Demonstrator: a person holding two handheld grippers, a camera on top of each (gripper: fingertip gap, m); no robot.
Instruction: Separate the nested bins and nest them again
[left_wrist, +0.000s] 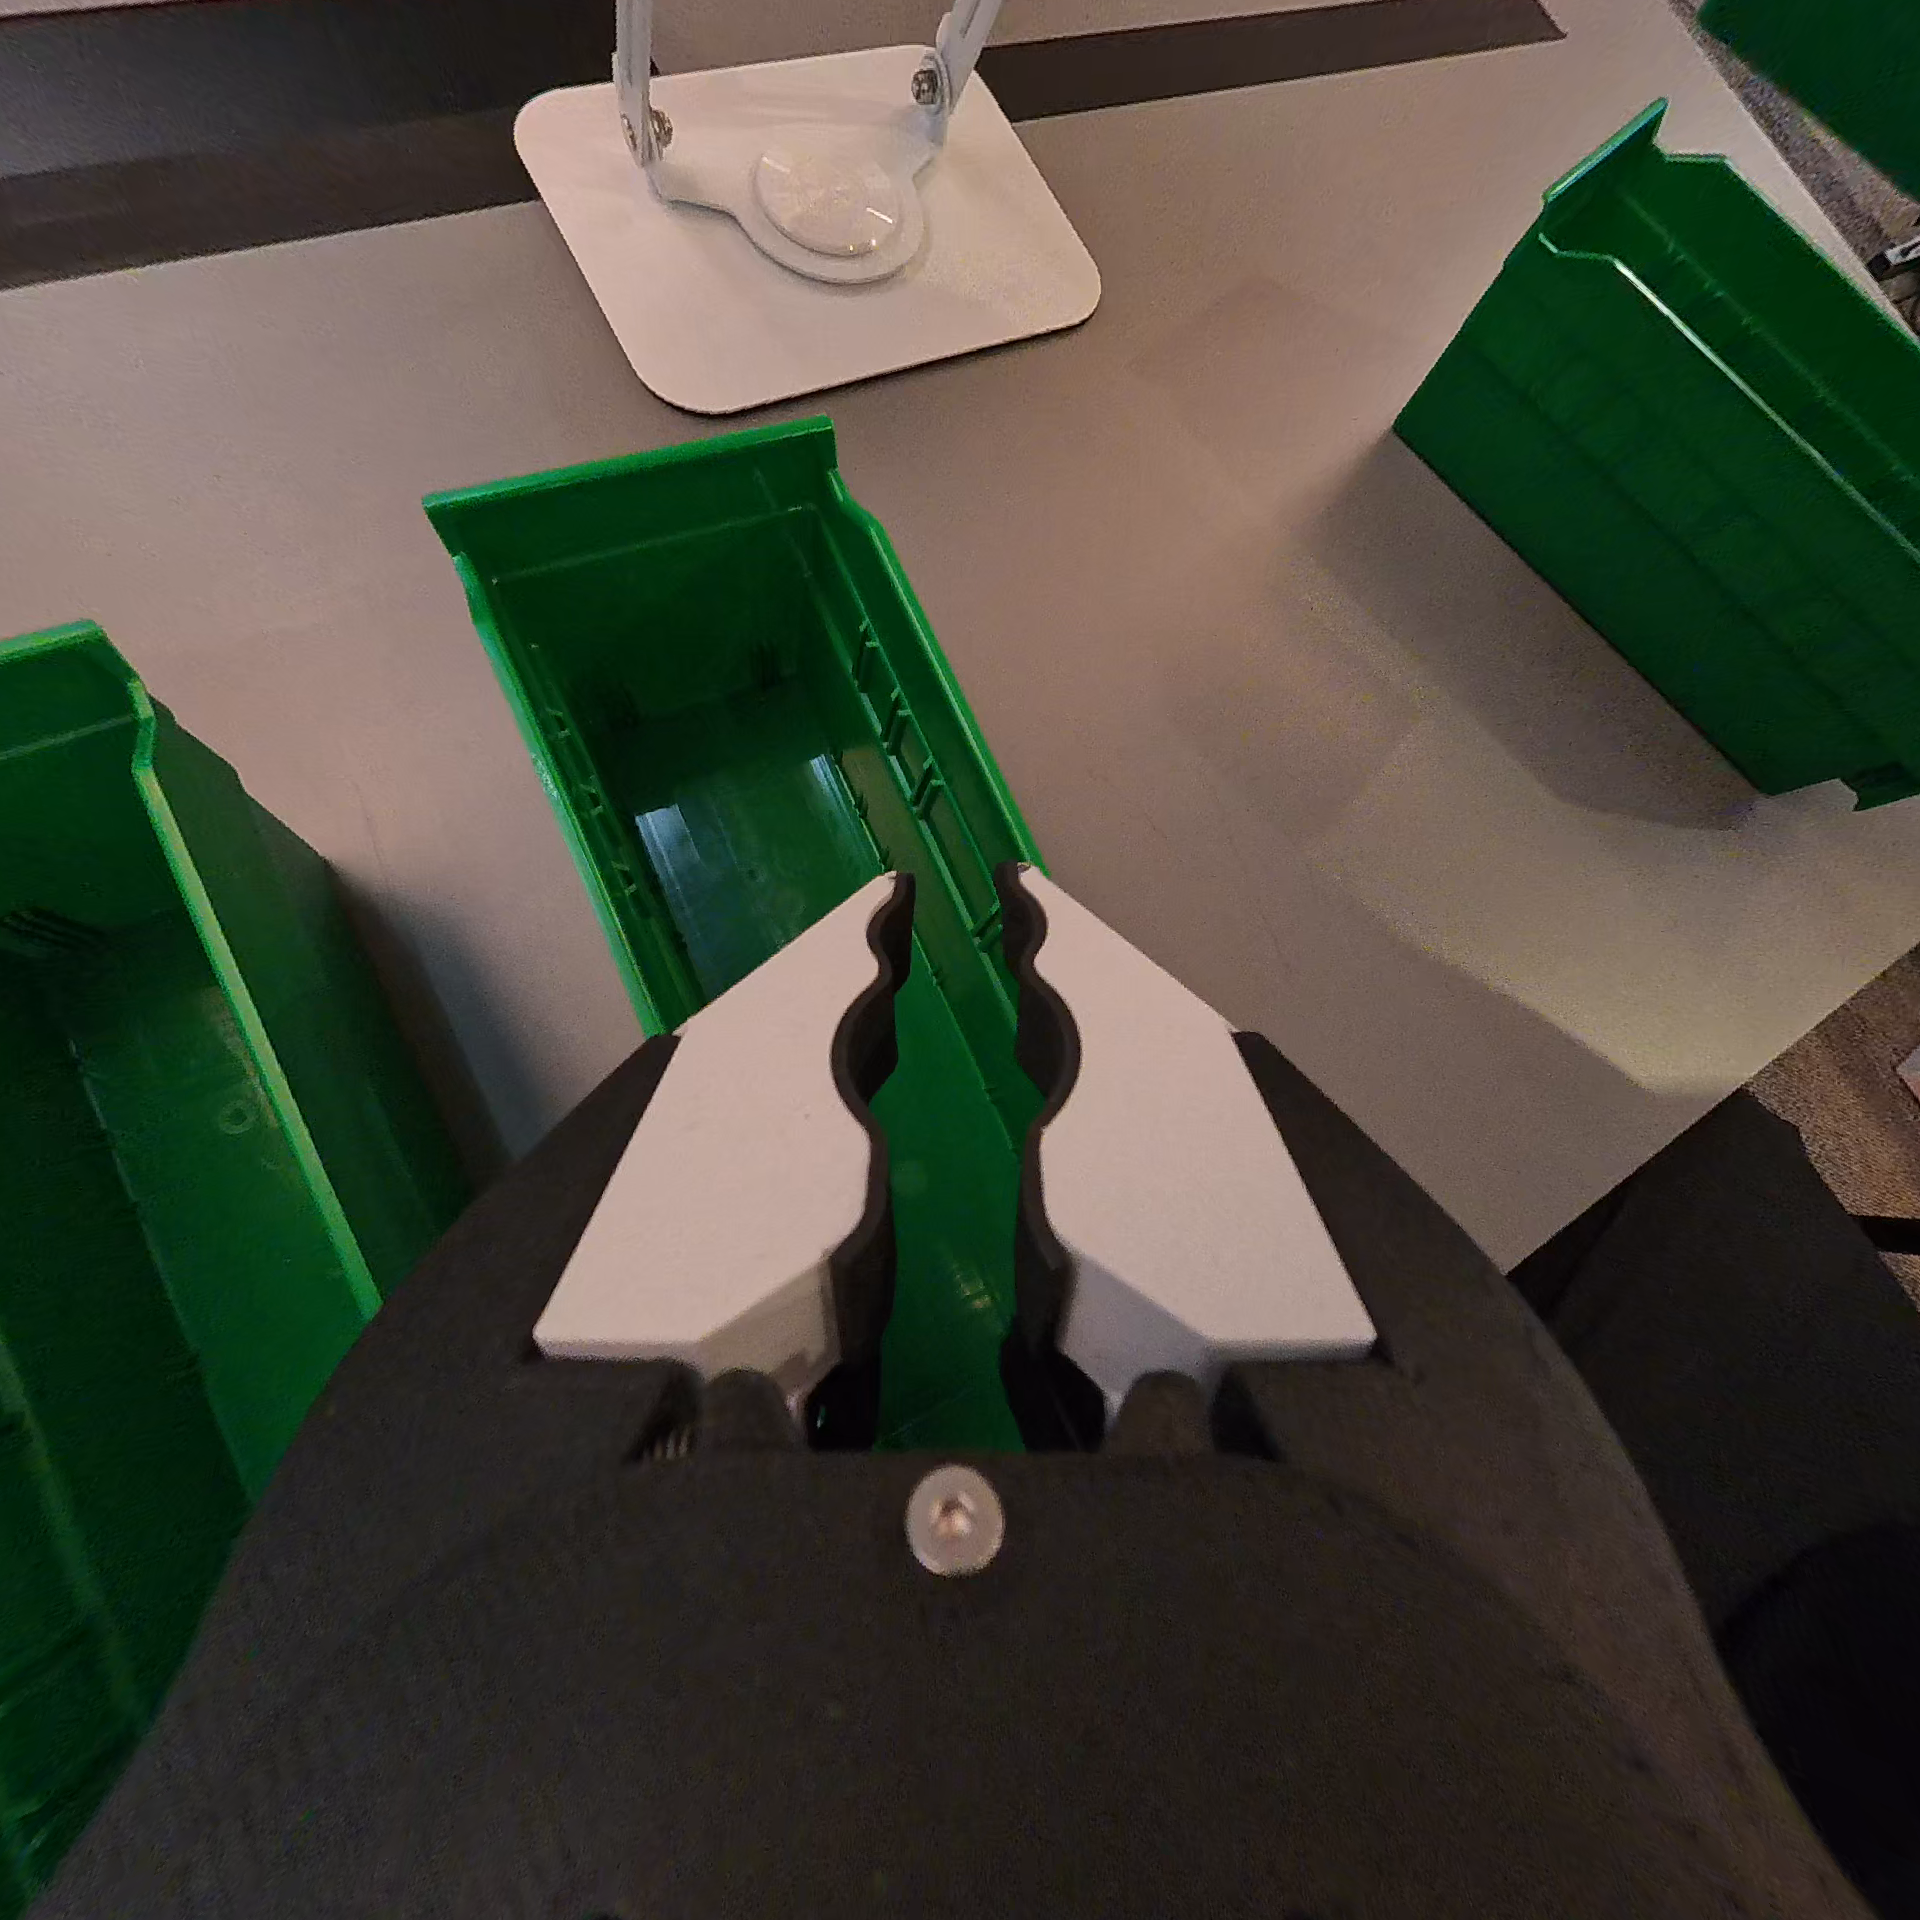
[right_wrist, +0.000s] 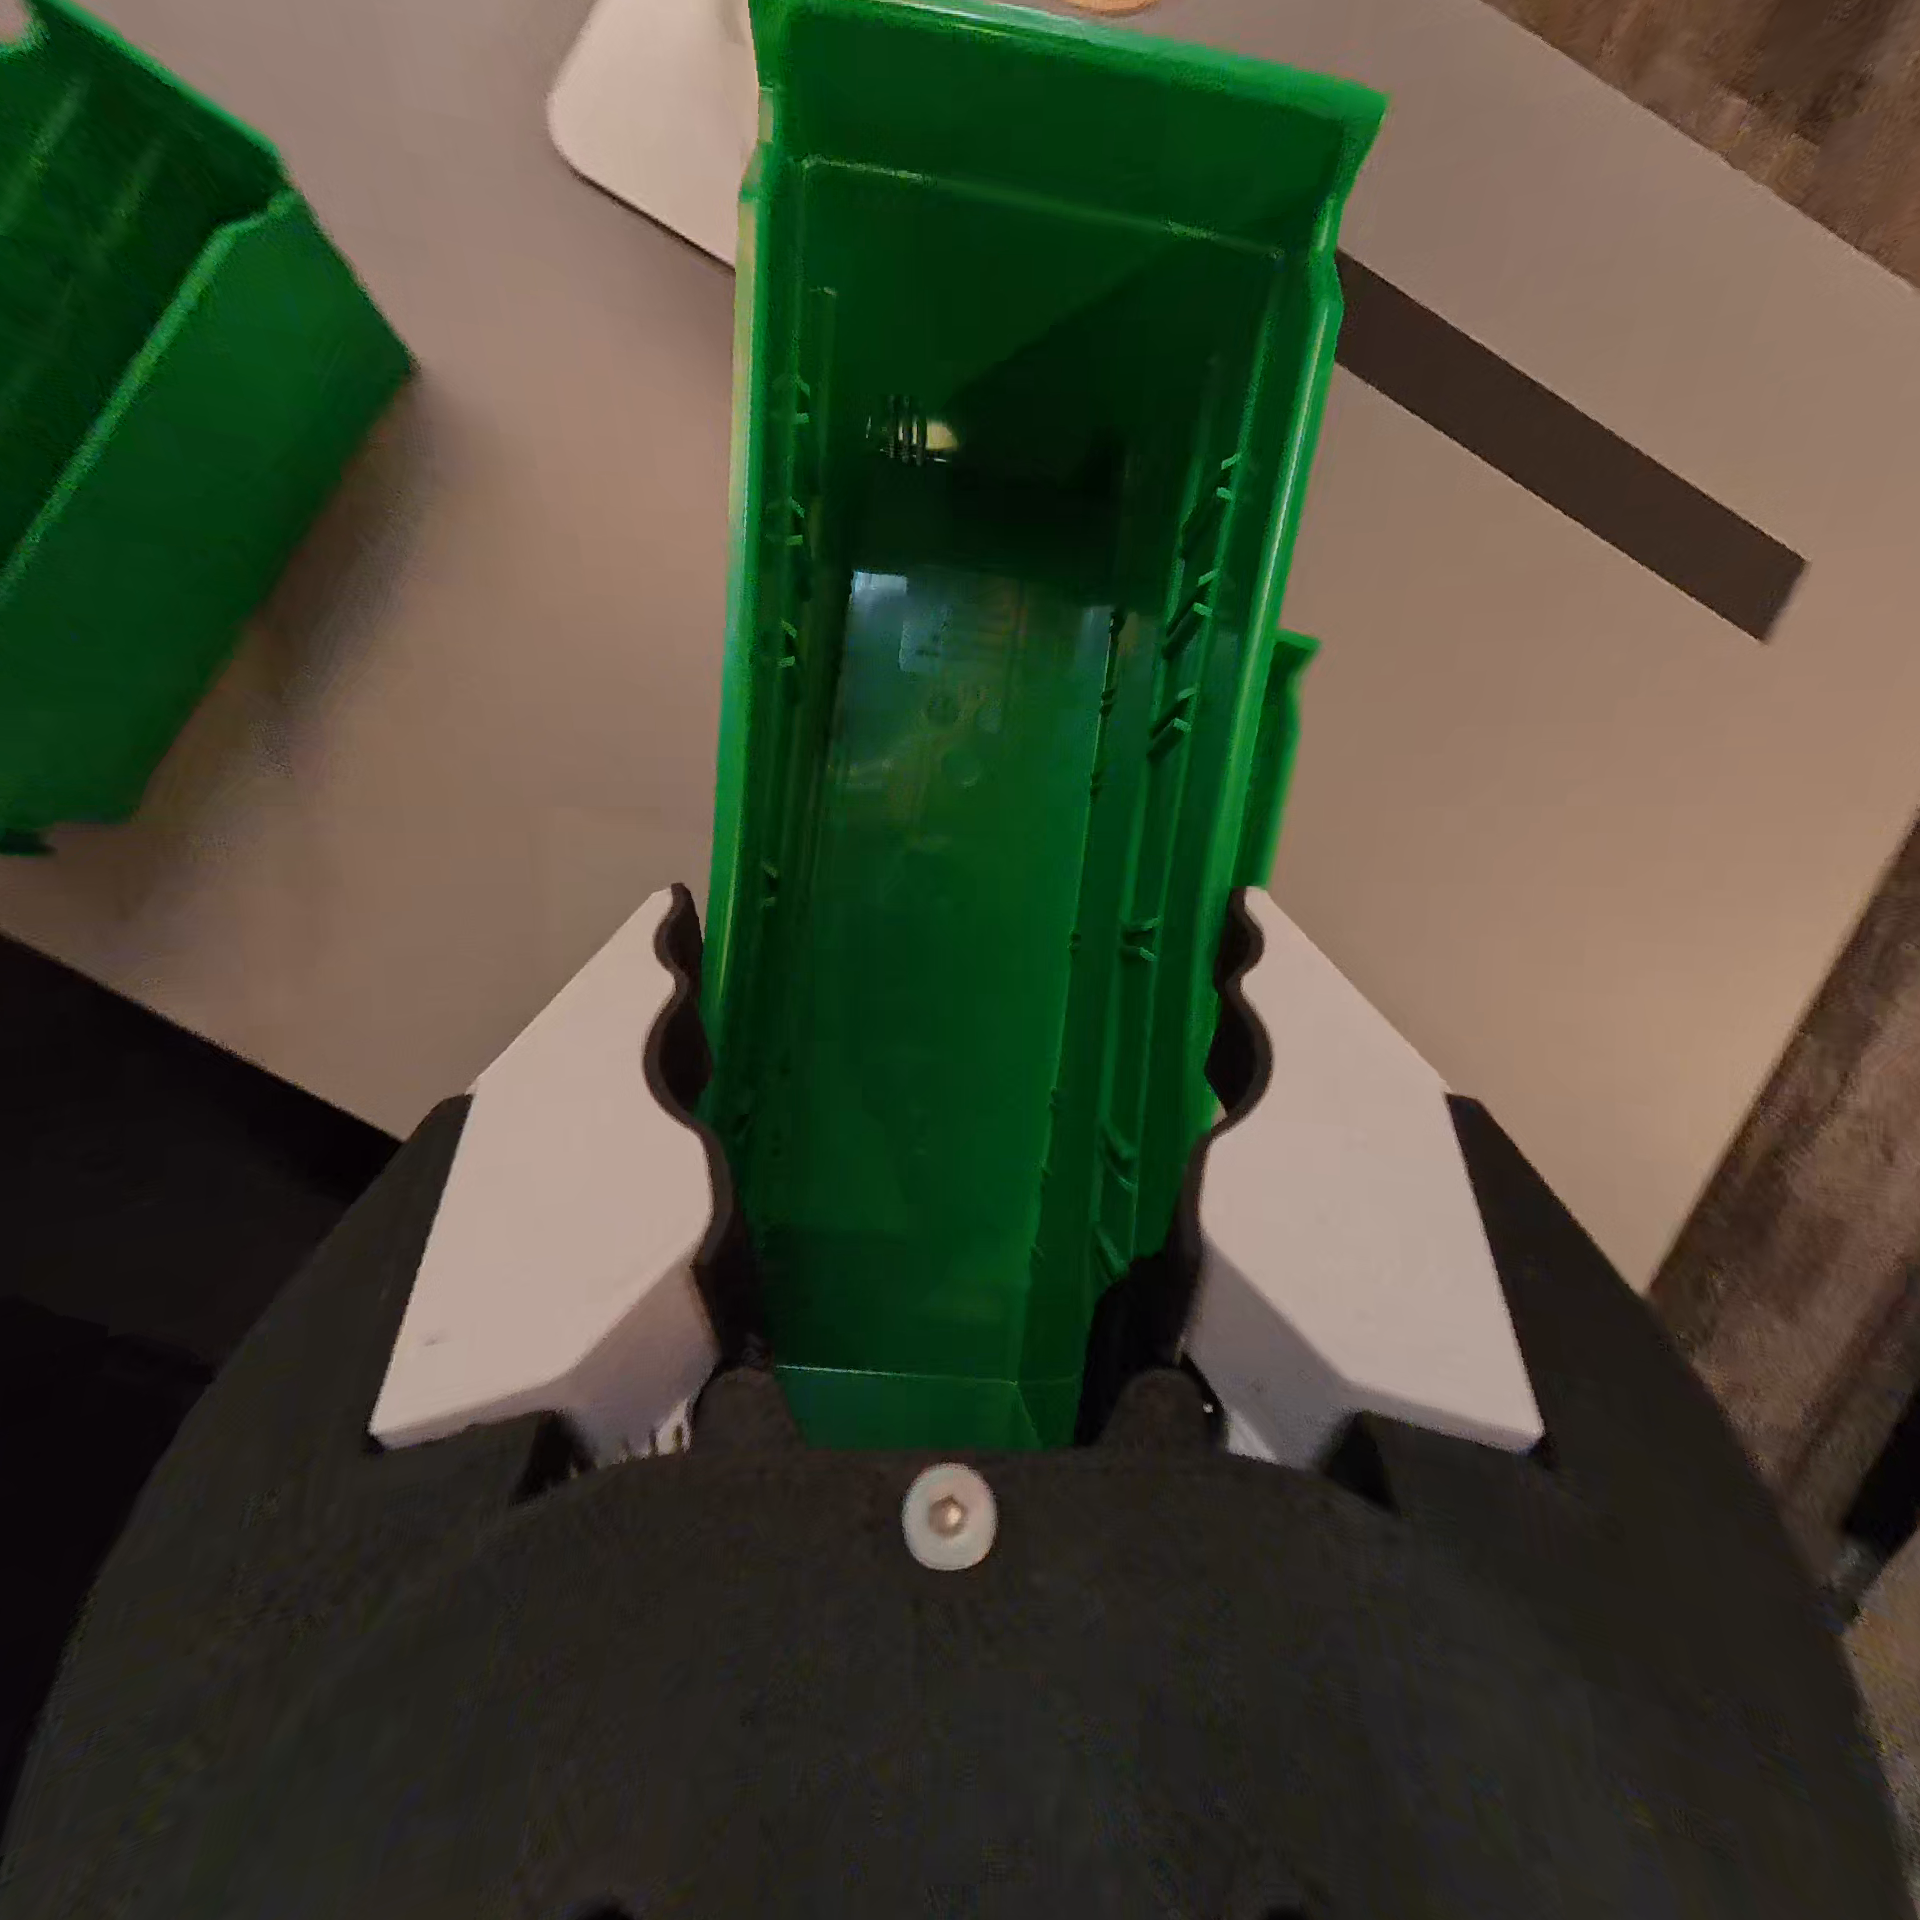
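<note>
In the left wrist view, a green bin (left_wrist: 644, 540) stands open on the grey table (left_wrist: 1195, 727) in the middle. My left gripper (left_wrist: 956, 883) straddles its right side wall, one finger inside and one outside, shut on that wall. A second green bin (left_wrist: 156, 935) stands at the left and a third (left_wrist: 1662, 499) at the right. In the right wrist view, my right gripper (right_wrist: 961, 914) is shut across the width of another green bin (right_wrist: 1039, 208), with a finger on each outer side, holding it above the table (right_wrist: 1455, 831). A green piece (right_wrist: 1288, 748) shows behind its right wall.
A white stand base (left_wrist: 810, 260) sits at the back of the table, also in the right wrist view (right_wrist: 644, 135). A dark strip (right_wrist: 1558, 468) crosses the table. A green bin (right_wrist: 156, 468) stands at the left. The table edge and floor lie to the right (right_wrist: 1818, 935).
</note>
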